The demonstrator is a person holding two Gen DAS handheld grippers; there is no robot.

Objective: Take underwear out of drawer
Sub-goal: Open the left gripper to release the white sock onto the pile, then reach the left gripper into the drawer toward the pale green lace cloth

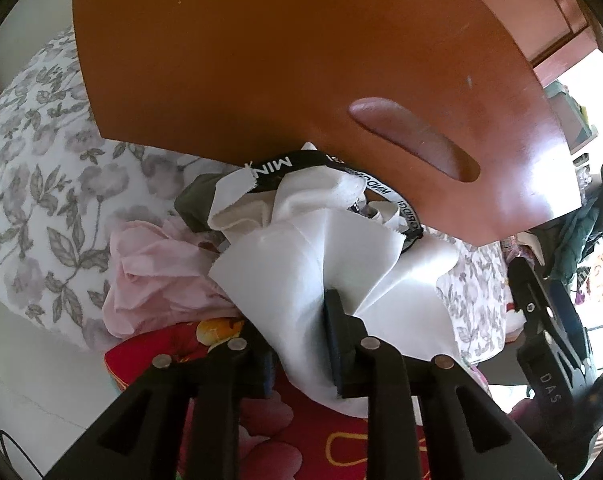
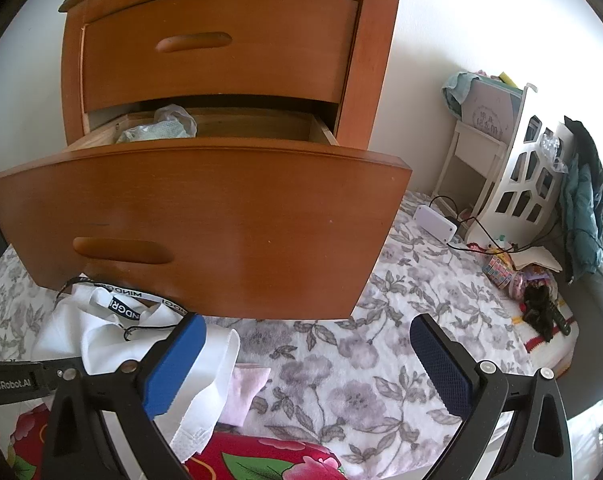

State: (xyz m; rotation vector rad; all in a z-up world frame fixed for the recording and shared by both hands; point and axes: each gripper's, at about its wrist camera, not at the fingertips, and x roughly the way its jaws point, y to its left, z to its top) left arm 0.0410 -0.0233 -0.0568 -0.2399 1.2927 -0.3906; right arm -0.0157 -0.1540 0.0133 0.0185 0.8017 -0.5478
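Note:
The white underwear [image 1: 301, 264] with a black lettered waistband [image 1: 285, 164] lies bunched on the bed below the open wooden drawer's front [image 1: 281, 60]. My left gripper [image 1: 297, 320] is shut on a fold of its white fabric. In the right wrist view the same underwear [image 2: 101, 328] sits at the lower left under the drawer front [image 2: 205, 220]. My right gripper [image 2: 309, 364] stands open above the bedsheet with nothing between its blue pads [image 2: 177, 360]. Inside the drawer, a crumpled pale bundle [image 2: 161, 128] lies at the left.
A pink garment [image 1: 153, 280] and an olive one [image 1: 193, 200] lie beside the underwear. A red floral blanket [image 2: 261, 460] is nearest me, on the grey floral bedsheet [image 2: 381, 360]. A white power strip [image 2: 437, 222], toys and a white rack [image 2: 517, 176] crowd the right.

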